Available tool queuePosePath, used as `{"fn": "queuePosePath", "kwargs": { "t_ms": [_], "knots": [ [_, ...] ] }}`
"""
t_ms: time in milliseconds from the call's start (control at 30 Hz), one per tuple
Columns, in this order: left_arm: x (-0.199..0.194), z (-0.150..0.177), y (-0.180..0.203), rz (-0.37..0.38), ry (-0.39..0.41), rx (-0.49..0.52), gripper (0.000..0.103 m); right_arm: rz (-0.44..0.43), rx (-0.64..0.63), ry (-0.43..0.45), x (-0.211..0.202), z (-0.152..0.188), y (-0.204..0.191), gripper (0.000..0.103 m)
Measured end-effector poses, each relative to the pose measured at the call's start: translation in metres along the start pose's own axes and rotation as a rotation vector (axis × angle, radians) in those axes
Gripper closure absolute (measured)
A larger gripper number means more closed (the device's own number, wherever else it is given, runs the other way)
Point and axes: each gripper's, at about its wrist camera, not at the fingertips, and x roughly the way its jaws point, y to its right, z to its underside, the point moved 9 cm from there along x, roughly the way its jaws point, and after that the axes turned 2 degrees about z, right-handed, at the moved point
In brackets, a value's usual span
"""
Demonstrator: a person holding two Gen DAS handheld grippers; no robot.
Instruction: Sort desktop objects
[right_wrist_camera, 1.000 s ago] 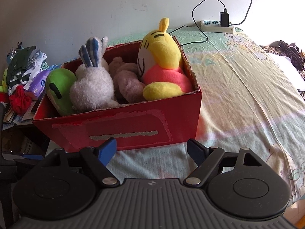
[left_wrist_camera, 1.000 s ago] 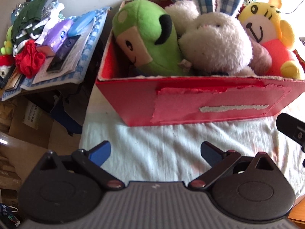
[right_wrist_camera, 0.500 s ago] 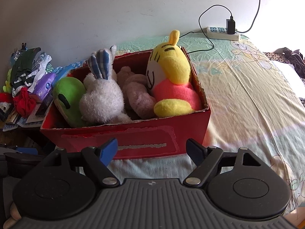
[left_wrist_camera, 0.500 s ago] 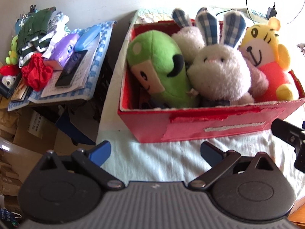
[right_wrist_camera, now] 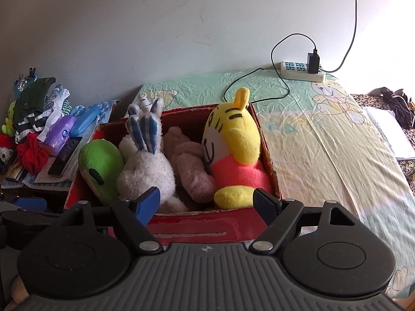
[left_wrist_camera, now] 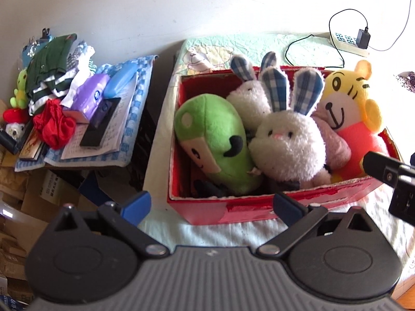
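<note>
The red box [left_wrist_camera: 249, 211] stands on the bed [right_wrist_camera: 324, 142], holding a green plush [left_wrist_camera: 215, 145], a white rabbit [left_wrist_camera: 288, 145] and a yellow tiger [right_wrist_camera: 233, 140]. Left gripper [left_wrist_camera: 211, 203] and right gripper [right_wrist_camera: 206, 203] hang before its front wall, both wide open and empty.

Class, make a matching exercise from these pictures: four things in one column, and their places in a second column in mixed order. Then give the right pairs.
Things:
1. green plush
2. yellow plush
3. power strip
4. black phone

Places:
A. on the bed by the wall, charger plugged in
B. at the left end of the red box
C. on papers on the cluttered side table
D. at the right end of the red box

Pairs: 1-B, 2-D, 3-A, 4-C
</note>
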Motion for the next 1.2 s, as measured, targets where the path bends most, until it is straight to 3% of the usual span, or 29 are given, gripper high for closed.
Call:
{"fn": "queuePosePath", "kwargs": {
  "t_ms": [533, 1200],
  "knots": [
    [0.008, -0.015, 0.016, 0.045, -0.02, -0.065, 0.002, 0.042, 0.048, 0.015, 0.013, -0.032, 0.01, 0.022],
    [0.014, -0.029, 0.007, 0.061, -0.019, -0.077, 0.002, 0.062, 0.015, -0.001, 0.028, -0.04, 0.013, 0.022]
  ]
}}
